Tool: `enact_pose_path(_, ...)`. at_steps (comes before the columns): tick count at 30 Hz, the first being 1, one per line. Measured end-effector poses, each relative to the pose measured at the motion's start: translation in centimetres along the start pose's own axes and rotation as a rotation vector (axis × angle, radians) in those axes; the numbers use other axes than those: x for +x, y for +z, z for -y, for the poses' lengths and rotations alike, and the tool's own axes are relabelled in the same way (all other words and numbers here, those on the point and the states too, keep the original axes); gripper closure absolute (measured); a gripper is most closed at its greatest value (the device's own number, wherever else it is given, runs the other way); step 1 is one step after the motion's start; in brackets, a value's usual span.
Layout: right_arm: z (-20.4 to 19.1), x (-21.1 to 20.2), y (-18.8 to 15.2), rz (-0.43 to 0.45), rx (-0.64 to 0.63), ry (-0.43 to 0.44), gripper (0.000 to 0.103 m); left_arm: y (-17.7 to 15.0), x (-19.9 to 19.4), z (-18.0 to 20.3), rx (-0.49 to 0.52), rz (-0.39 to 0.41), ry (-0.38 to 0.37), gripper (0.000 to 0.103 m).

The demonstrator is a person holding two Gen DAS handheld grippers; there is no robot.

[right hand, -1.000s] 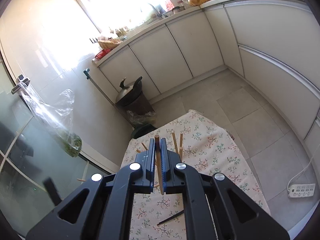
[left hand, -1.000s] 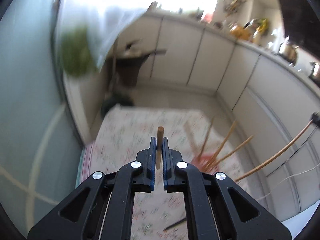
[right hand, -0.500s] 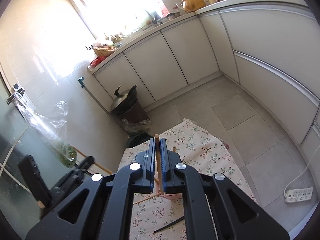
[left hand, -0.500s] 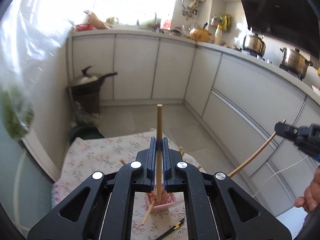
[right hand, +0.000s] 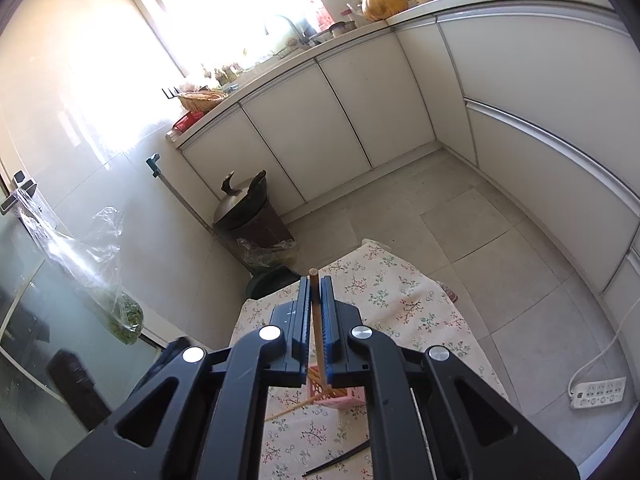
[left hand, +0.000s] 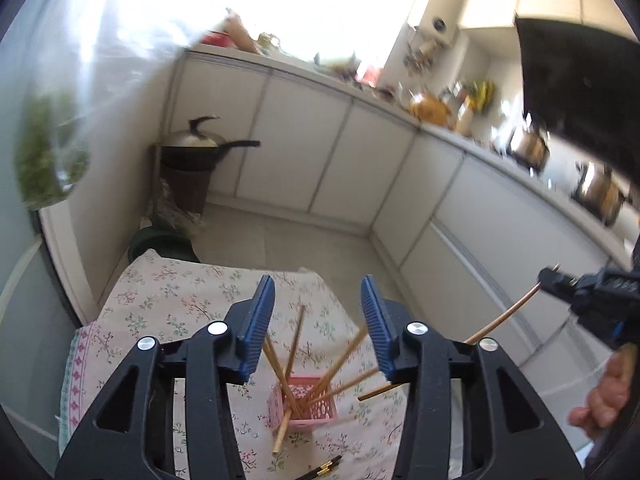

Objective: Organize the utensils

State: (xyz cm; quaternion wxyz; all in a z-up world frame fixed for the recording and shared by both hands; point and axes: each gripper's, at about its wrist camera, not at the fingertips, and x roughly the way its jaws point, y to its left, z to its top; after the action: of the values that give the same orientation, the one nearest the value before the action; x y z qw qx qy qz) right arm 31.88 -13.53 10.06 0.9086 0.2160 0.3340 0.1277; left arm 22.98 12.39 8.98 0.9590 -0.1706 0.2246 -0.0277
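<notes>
Released half a second back, the left gripper's point(left hand: 318, 322) chopstick now stands in the pink basket point(left hand: 306, 404); its jaws are opening with nothing between them.

Above the pink basket, which sits on the floral cloth point(left hand: 168, 300), the right gripper point(right hand: 316, 316) is pressed tight on a wooden chopstick point(right hand: 315, 300), held near-upright. To finish well, I'd bring the lower tip over the basket's mouth, clear of the splayed sticks leaning out of it, and let go only once the tip is inside. One stick point(left hand: 282, 432) just outside the basket and a dark pair point(left hand: 320, 470) nearer the camera still lie on the cloth.
</notes>
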Motion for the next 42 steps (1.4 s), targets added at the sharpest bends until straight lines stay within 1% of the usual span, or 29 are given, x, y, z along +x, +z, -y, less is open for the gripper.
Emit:
enact_pose_path(2, -0.7, 0.9, 0.1, -0.003, -0.015, -0.013, 0.098, 0.1, -0.6, -1.0, -0.030, 0.006, -0.002, 0.055)
enact_pose_path(5, -1.6, 3.0, -0.2, -0.024, -0.036, -0.036, 0.098, -0.2, -0.9, -2.6, -0.062, 0.007, 0.001, 0.055)
enact_pose_path(9, -2.5, 6.4, -1.4, -0.062, -0.061, -0.057, 0.097, -0.9, -0.4, -4.0, -0.073, -0.013, 0.008, 0.055)
enact_pose_path(12, -2.7, 9.1, -3.0, -0.071, -0.076, -0.058, 0.095, -1.3, -0.2, -4.5, -0.072, -0.026, 0.001, 0.055)
enact_pose_path(15, -2.8, 9.9, -4.3, -0.092, -0.076, -0.045, 0.094, -1.4, -1.1, -3.6, -0.020, 0.000, 0.014, 0.055)
enact_pose_path(19, -4.2, 7.7, -5.4, -0.035, -0.144, -0.063, 0.094, -2.0, -2.5, -1.2, 0.076, 0.037, 0.048, 0.055)
enact_pose_path(21, -5.0, 5.9, -6.2, 0.001, -0.188, -0.075, 0.094, -2.3, -3.0, -0.4, 0.102, 0.046, 0.063, 0.055)
enact_pose_path(24, -5.8, 3.9, -7.3, 0.042, -0.245, -0.096, 0.094, -2.7, -3.7, 0.5, 0.122, 0.040, 0.065, 0.053)
enact_pose_path(26, -6.2, 2.8, -8.3, 0.061, -0.275, -0.105, 0.093, -3.0, -4.1, 0.9, 0.132, 0.036, 0.071, 0.050)
enact_pose_path(28, -6.3, 1.9, -9.1, 0.068, -0.290, -0.110, 0.090, -3.3, -4.6, 1.3, 0.143, 0.035, 0.078, 0.046)
enact_pose_path(32, -5.9, 0.5, -10.8, 0.084, -0.306, -0.120, 0.089, -4.2, -5.4, 2.0, 0.167, 0.038, 0.088, 0.039)
enact_pose_path(33, -5.7, 0.2, -11.2, 0.087, -0.310, -0.124, 0.087, -4.4, -5.6, 2.1, 0.173, 0.037, 0.092, 0.038)
enact_pose_path(36, -5.2, -0.6, -12.3, 0.096, -0.317, -0.136, 0.073, -5.2, -5.7, 2.4, 0.185, 0.027, 0.106, 0.037)
enact_pose_path(39, -4.8, -1.4, -13.4, 0.121, -0.332, -0.153, 0.067, -5.8, -5.7, 2.6, 0.186, 0.012, 0.106, 0.035)
enact_pose_path(40, -4.6, -1.7, -13.8, 0.125, -0.334, -0.158, 0.064, -6.1, -5.6, 2.7, 0.188, 0.009, 0.112, 0.032)
enact_pose_path(42, -4.1, -2.0, -14.4, 0.128, -0.333, -0.170, 0.061, -6.6, -5.7, 2.9, 0.192, 0.007, 0.113, 0.030)
